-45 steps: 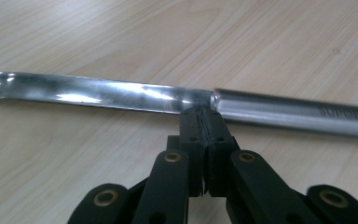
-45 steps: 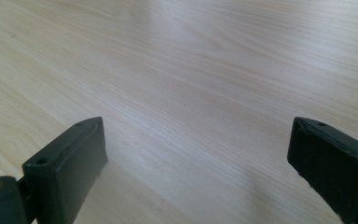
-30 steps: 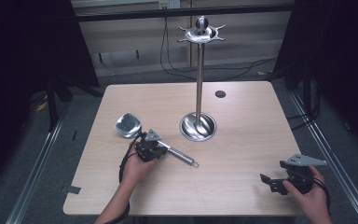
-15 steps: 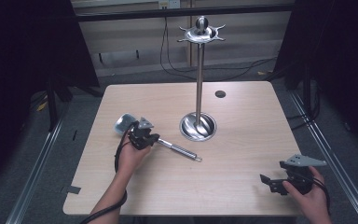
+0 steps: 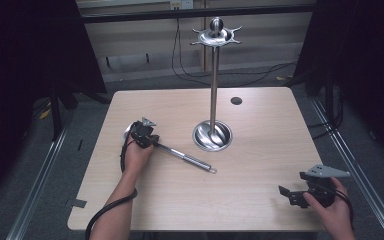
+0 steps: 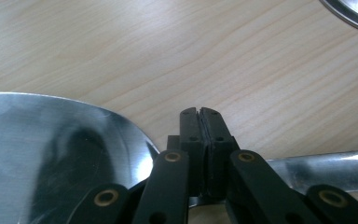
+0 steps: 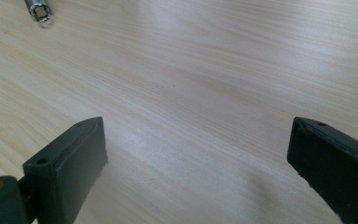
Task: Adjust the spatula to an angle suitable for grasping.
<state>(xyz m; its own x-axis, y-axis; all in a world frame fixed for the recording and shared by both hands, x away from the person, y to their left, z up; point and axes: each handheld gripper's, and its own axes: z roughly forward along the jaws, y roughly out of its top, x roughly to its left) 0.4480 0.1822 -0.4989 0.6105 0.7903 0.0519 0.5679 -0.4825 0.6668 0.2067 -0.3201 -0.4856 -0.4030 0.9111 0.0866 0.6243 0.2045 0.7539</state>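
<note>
- The left gripper (image 5: 145,134) sits over the neck of a steel ladle (image 6: 51,154); in the left gripper view its jaws are pressed together with no gap, above the metal where bowl meets handle. Whether they pinch the ladle itself cannot be told.
- The ladle's bowl lies just to one side of those jaws, and its handle (image 5: 186,158) runs away from the gripper across the wooden table (image 5: 260,120), lying flat.
- Beyond the handle, the round base of a tall steel utensil stand (image 5: 213,136) rests on the table, its pole upright with a hooked crown on top.
- The right gripper (image 5: 292,194) hovers low near the table's near right corner, jaws spread wide with bare wood between them.
- Far ahead of it, the ladle handle's ringed tip (image 7: 39,10) shows.
</note>
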